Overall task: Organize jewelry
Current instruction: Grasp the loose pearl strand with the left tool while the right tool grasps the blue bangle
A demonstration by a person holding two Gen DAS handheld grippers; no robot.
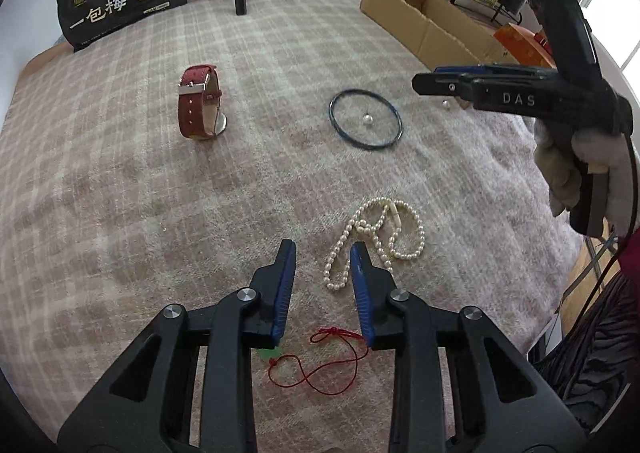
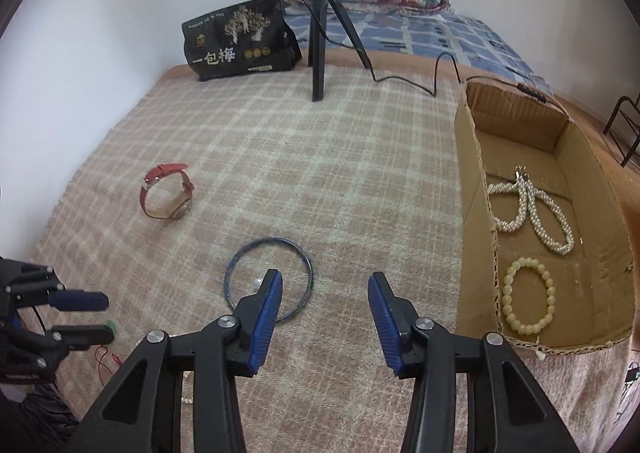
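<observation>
l gripper [image 1: 323, 249] jaws part open, nothing gripped, above red cord [image 1: 320, 359] w/ green bead, pearl necklace [image 1: 378, 239] just beside its r finger. r gripper [image 2: 324, 281] half open, empty, over blue bangle [image 2: 269, 279]. red watch [image 1: 200, 107] stands well apart. cardboard box [image 2: 476, 237] holds pearl strands [image 2: 532, 213] & bead bracelet [image 2: 529, 295].

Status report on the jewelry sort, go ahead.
Left gripper open, empty, above red cord pendant. Right gripper open, empty, over blue bangle. Pearl necklace and watch still outside box. Nothing blocking.
</observation>
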